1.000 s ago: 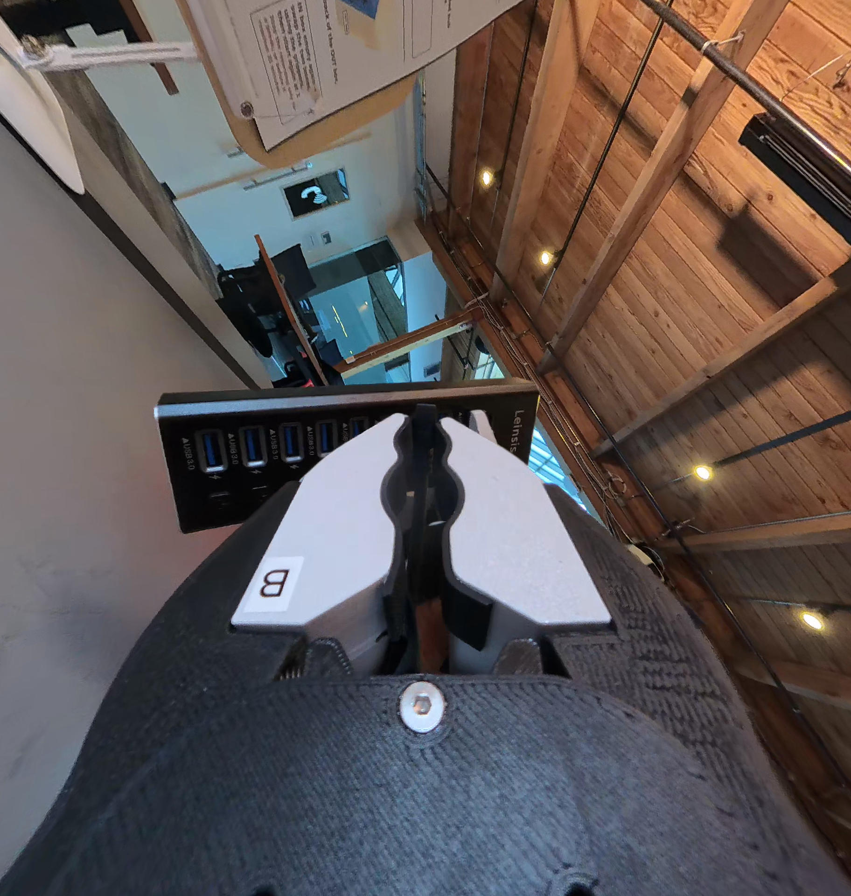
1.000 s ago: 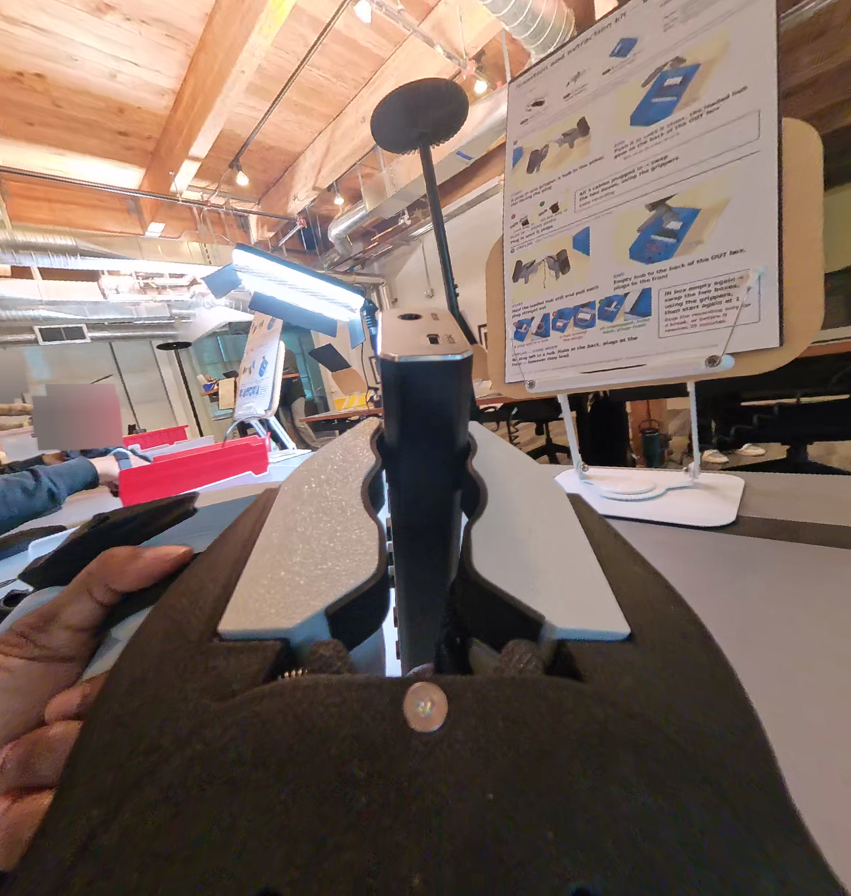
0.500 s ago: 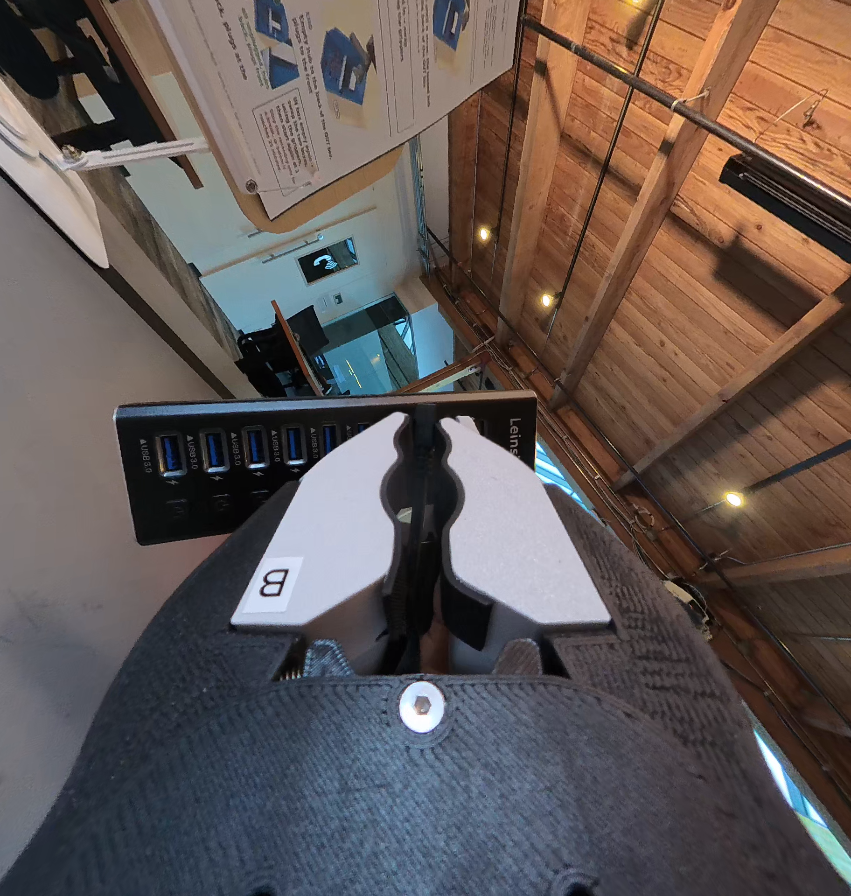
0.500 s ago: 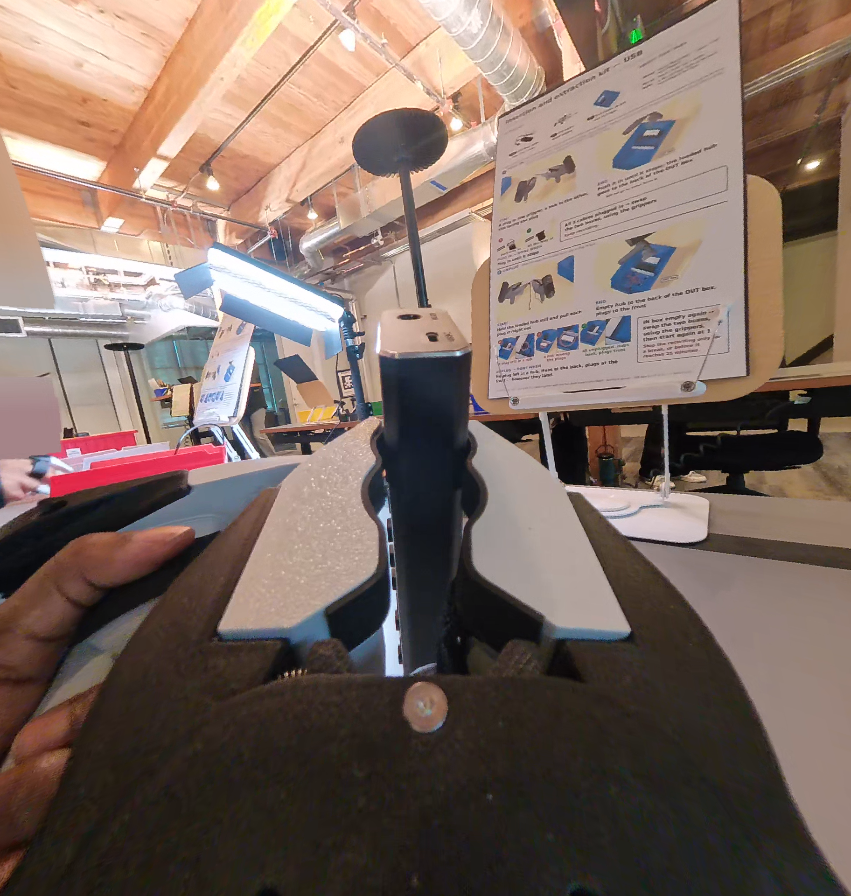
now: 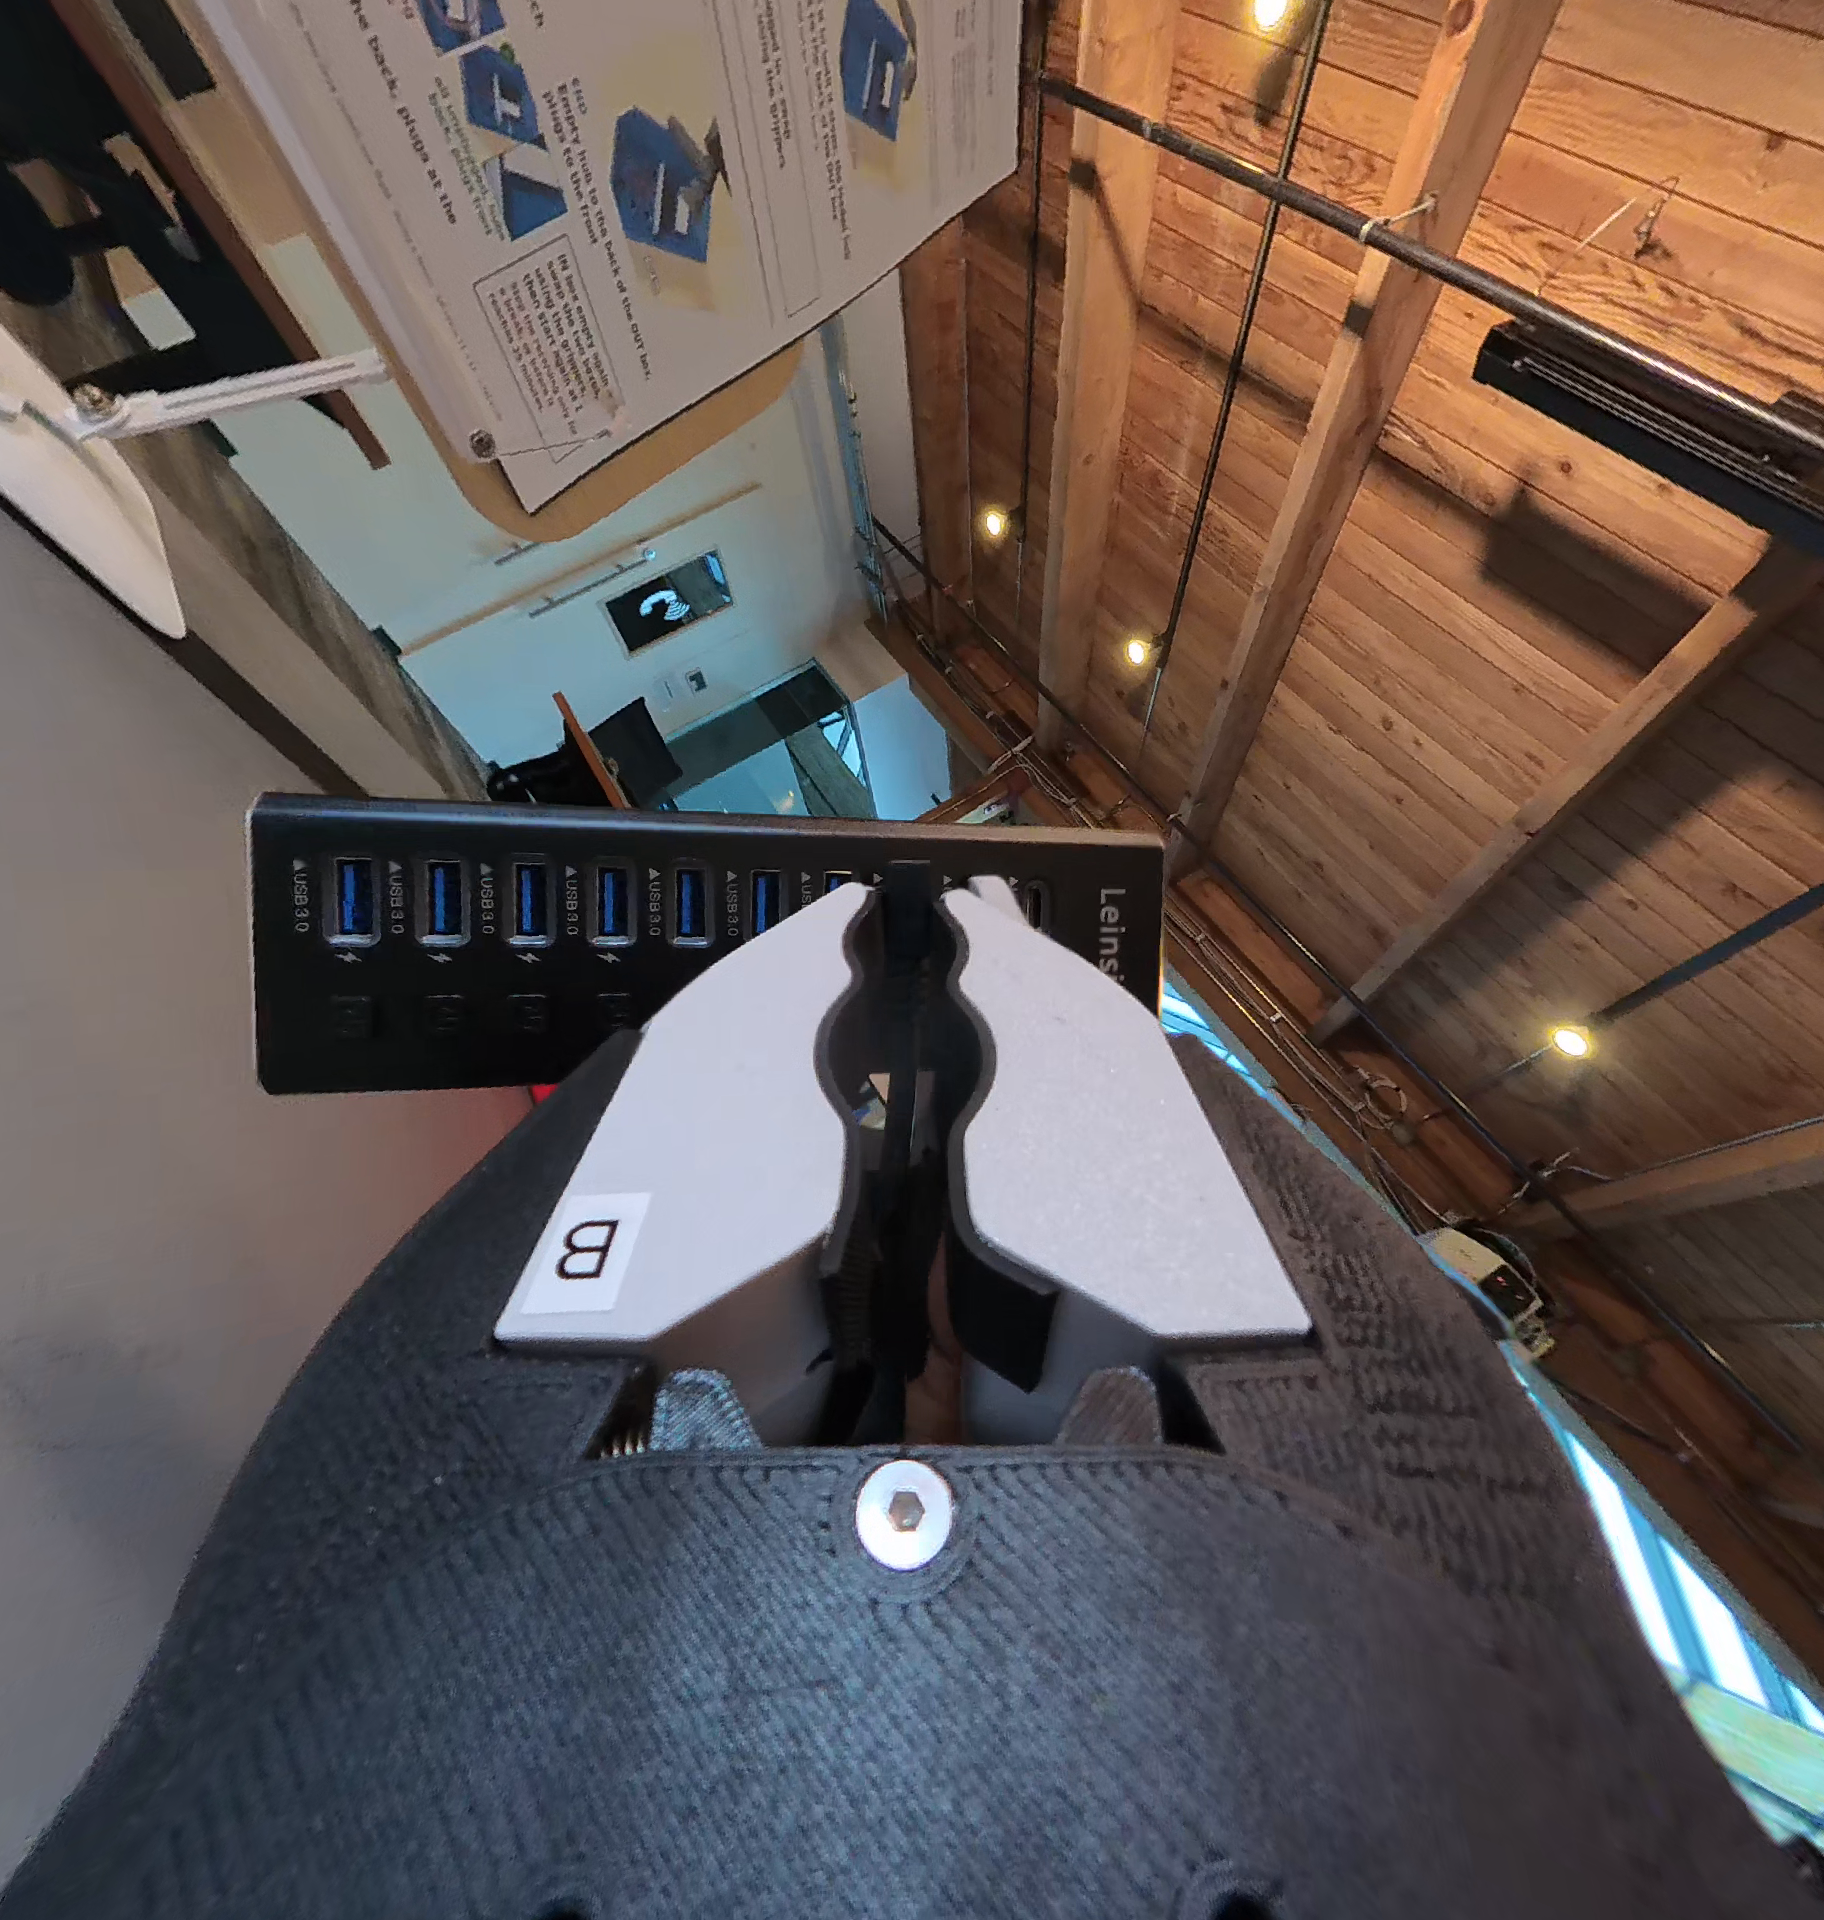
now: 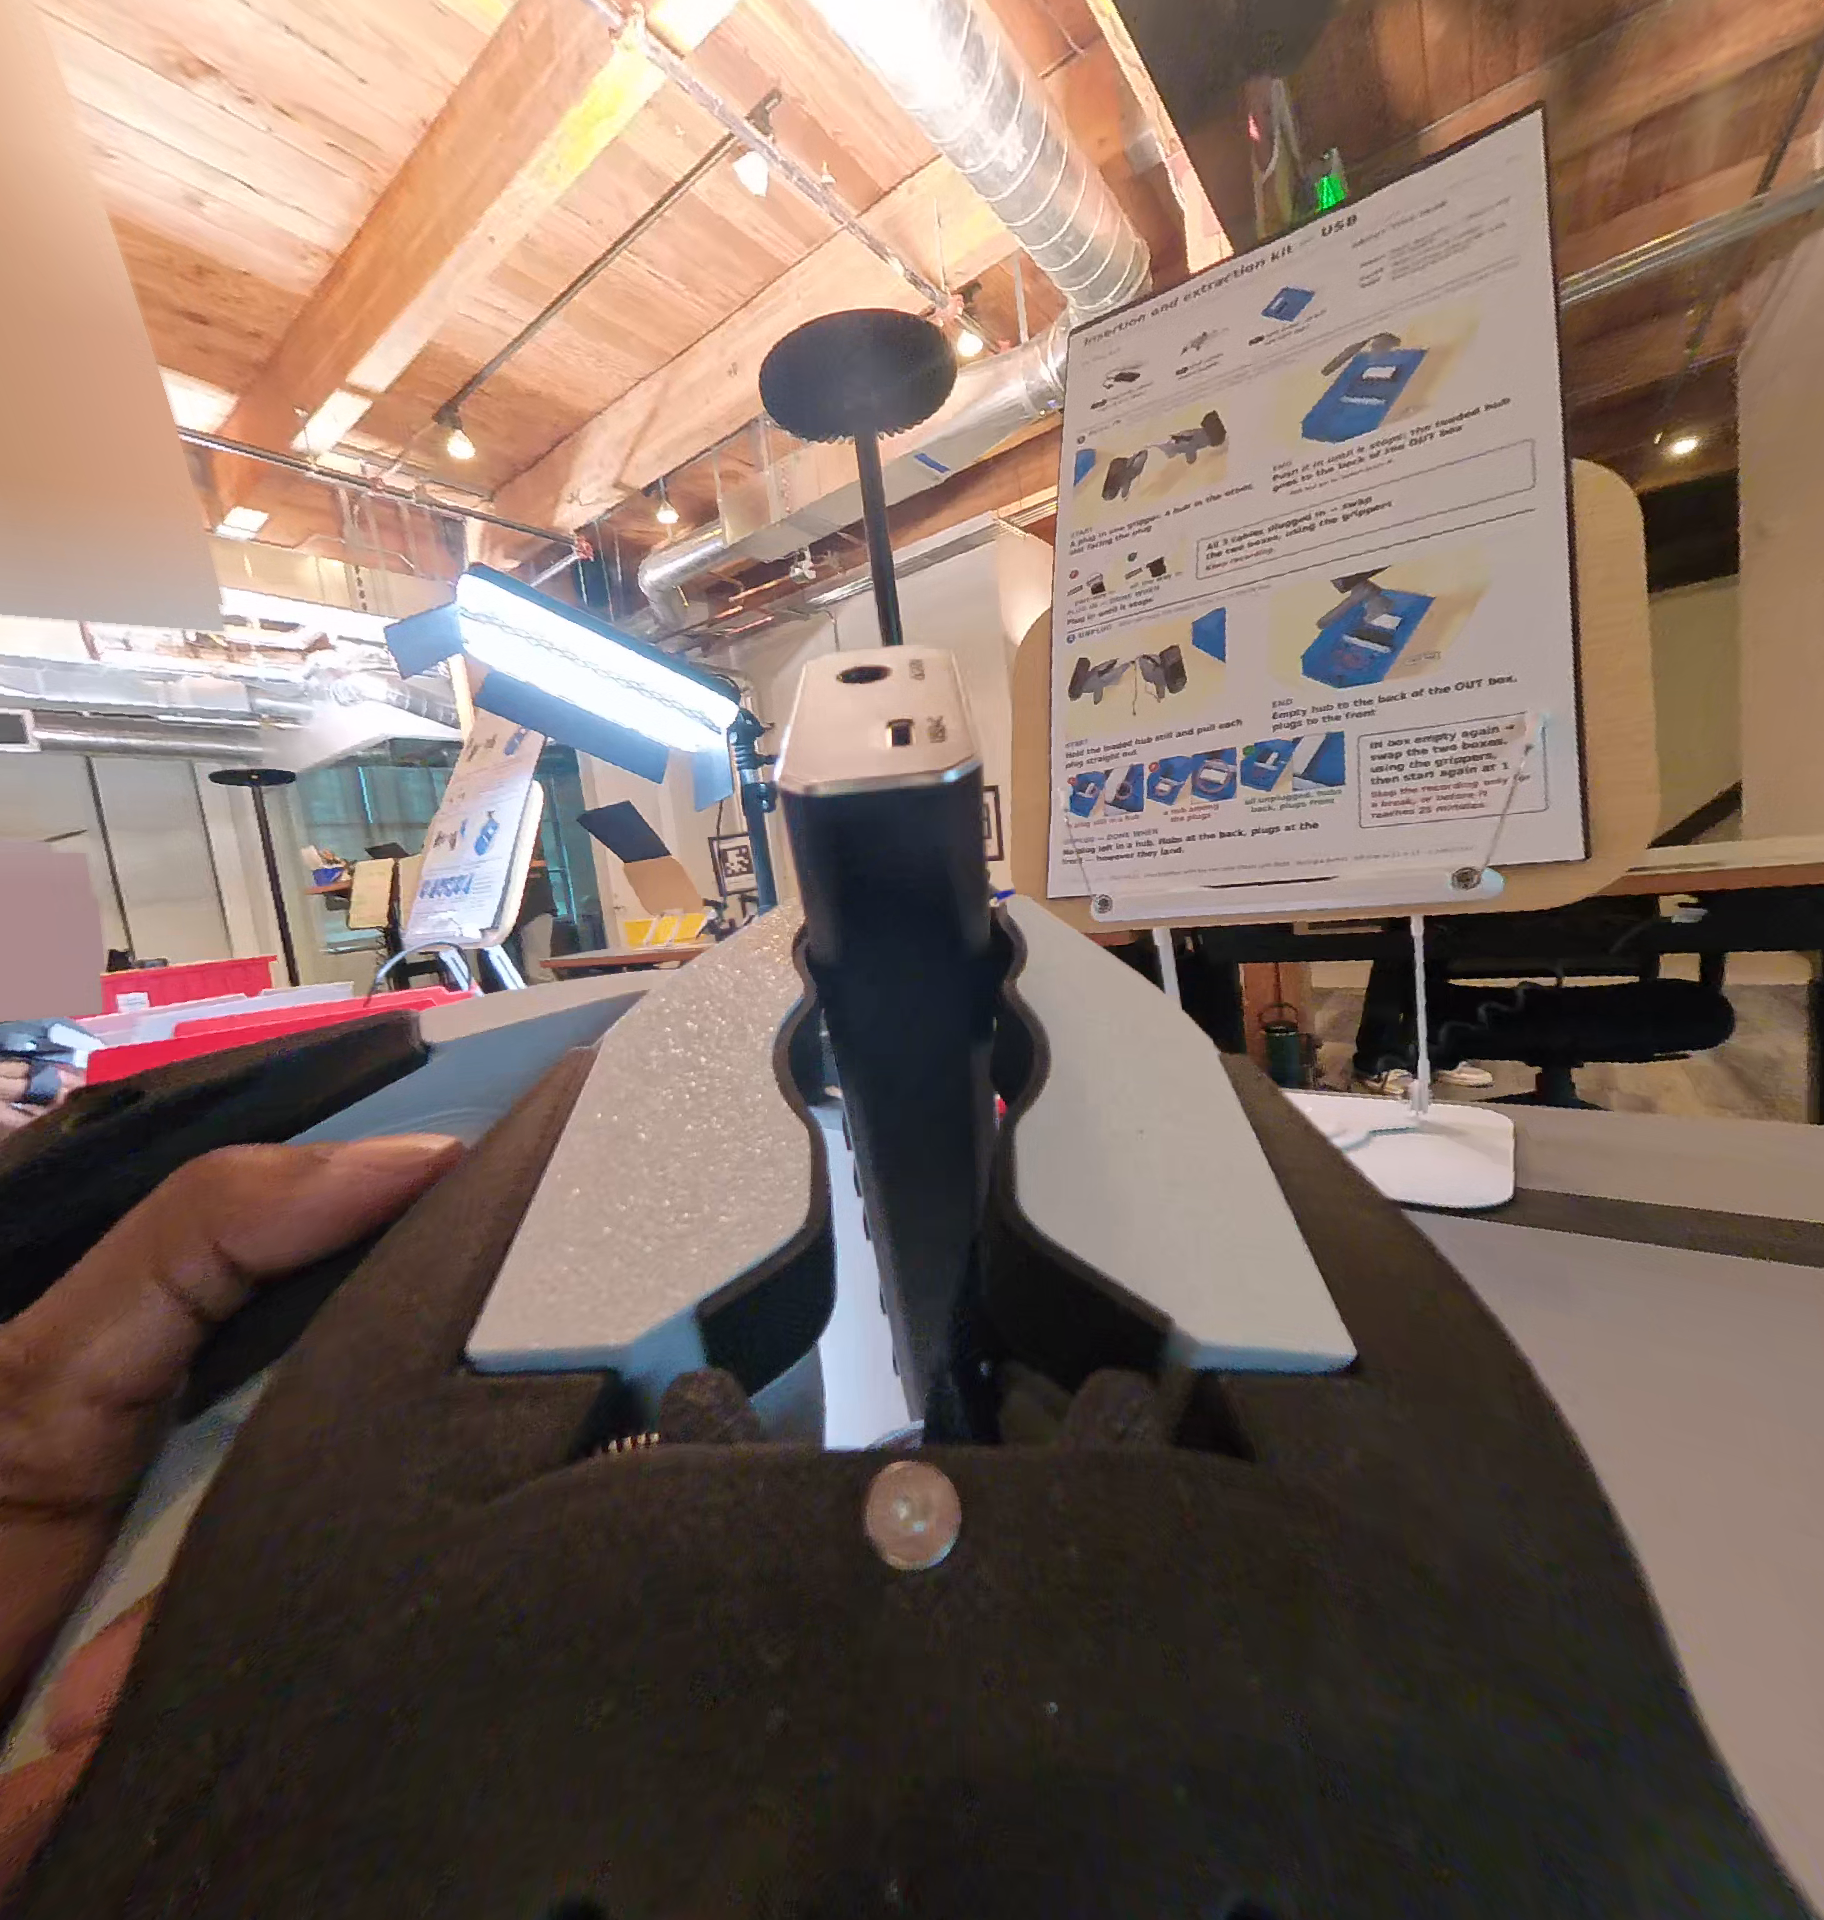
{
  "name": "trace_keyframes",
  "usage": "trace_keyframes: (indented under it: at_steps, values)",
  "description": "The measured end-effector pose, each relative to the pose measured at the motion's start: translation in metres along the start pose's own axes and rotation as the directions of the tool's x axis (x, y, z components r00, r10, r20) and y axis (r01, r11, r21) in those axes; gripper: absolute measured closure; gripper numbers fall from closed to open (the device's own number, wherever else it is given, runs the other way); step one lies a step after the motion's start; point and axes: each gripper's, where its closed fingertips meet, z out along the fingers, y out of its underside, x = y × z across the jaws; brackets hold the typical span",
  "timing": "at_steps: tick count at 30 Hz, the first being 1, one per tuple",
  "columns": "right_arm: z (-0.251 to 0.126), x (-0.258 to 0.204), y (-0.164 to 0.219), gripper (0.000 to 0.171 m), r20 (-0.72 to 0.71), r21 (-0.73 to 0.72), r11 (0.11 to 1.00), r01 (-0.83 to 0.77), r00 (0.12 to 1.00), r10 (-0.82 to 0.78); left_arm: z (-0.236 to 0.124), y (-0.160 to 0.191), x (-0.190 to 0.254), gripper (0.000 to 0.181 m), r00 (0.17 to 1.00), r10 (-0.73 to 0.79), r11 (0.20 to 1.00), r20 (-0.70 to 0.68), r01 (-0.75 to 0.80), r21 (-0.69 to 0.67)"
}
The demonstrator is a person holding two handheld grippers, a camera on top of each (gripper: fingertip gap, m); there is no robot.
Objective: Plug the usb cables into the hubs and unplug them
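Left gripper (image 5: 908,914): jaws clenched on a black USB plug (image 5: 908,896), its cable (image 5: 900,1195) trailing back through the channel between the two grey fingers (image 5: 726,1122). The plug tip sits at the port face of the hub (image 5: 492,940), toward the end of the row nearest the printed logo. Whether it is seated in a port or only touching the face I cannot tell; the fingers hide the contact. The six blue ports visible on the other side are empty.

Right gripper (image 6: 903,971): jaws grasp the same black hub (image 6: 887,935) across its narrow sides, holding it upright with its silver end cap on top. Judged reason: gripping the slim edges leaves the port face open to the other gripper and braces the body against the insertion push. A hand (image 6: 118,1309) lies along the other gripper's body at the left of this view.

Both tools are held above the grey tabletop (image 6: 1666,1403); an instruction board on a white stand (image 6: 1303,540) is behind.

Step in hand, by judgement: plugging this cable in. Risk: slight misalignment would jam the plug on the port rim, so the approach must be square.
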Motion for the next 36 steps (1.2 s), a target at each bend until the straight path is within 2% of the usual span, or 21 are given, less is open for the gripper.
trace_keyframes:
  at_steps: [6, 9, 10, 13, 17, 19, 21, 23, 25, 28, 31, 33, 36]
  values:
    - [0.001, -0.005, -0.002, 0.142, 0.021, -0.005, 0.998, 0.065, 0.998, -0.064, 0.003, -0.003, 0.003, 0.171, 0.999, 0.038, 0.999, -0.003, -0.038, 0.016]
    - [-0.001, -0.008, -0.003, 0.142, 0.080, -0.010, 0.978, 0.207, 0.975, -0.205, 0.003, -0.001, 0.002, 0.171, 1.000, 0.002, 0.999, -0.020, -0.002, -0.034]
    - [-0.001, -0.009, -0.003, 0.142, 0.099, -0.013, 0.980, 0.197, 0.976, -0.195, 0.002, -0.001, 0.003, 0.171, 0.999, -0.025, 0.999, -0.041, 0.024, -0.030]
    - [-0.002, -0.012, -0.010, 0.141, 0.117, 0.009, 0.991, 0.137, 0.984, -0.137, 0.001, -0.001, 0.011, 0.171, 0.996, 0.013, 1.000, -0.094, -0.013, -0.005]
    - [-0.003, -0.012, -0.017, 0.140, 0.125, 0.028, 0.991, 0.133, 0.983, -0.135, 0.004, 0.002, 0.017, 0.171, 0.989, 0.056, 0.998, -0.136, -0.060, -0.025]
    - [-0.003, -0.006, -0.014, 0.142, 0.146, 0.010, 1.000, 0.011, 0.989, -0.013, 0.005, 0.007, 0.017, 0.169, 0.982, 0.103, 0.991, -0.155, -0.116, -0.073]
    - [-0.003, -0.002, -0.014, 0.143, 0.164, 0.003, 0.996, -0.093, 0.982, 0.091, 0.005, 0.013, 0.019, 0.166, 0.980, 0.082, 0.986, -0.178, -0.107, -0.132]
    - [-0.004, -0.002, -0.016, 0.143, 0.150, 0.012, 0.998, -0.061, 0.987, 0.058, 0.004, 0.015, 0.020, 0.166, 0.981, 0.063, 0.985, -0.182, -0.091, -0.148]
    - [-0.004, -0.004, -0.016, 0.143, 0.155, 0.007, 0.999, -0.041, 0.987, 0.040, 0.003, 0.014, 0.019, 0.167, 0.980, 0.105, 0.980, -0.172, -0.132, -0.151]
    - [-0.006, -0.007, -0.027, 0.141, 0.206, 0.044, 0.997, -0.070, 0.977, 0.059, 0.000, 0.016, 0.014, 0.169, 0.983, 0.116, 0.975, -0.139, -0.139, -0.171]
    - [-0.002, -0.005, -0.015, 0.143, 0.191, -0.053, 0.998, -0.025, 0.981, 0.035, -0.003, 0.014, 0.000, 0.168, 0.994, 0.073, 0.986, -0.078, -0.083, -0.143]
    - [-0.002, -0.005, -0.009, 0.143, 0.193, -0.084, 0.996, -0.017, 0.981, 0.033, -0.004, 0.014, -0.005, 0.169, 0.996, 0.035, 0.987, -0.084, -0.047, -0.152]
    - [-0.002, -0.008, -0.010, 0.140, 0.205, -0.099, 0.983, -0.157, 0.963, 0.174, -0.005, 0.014, -0.004, 0.169, 0.991, 0.108, 0.985, -0.079, -0.117, -0.127]
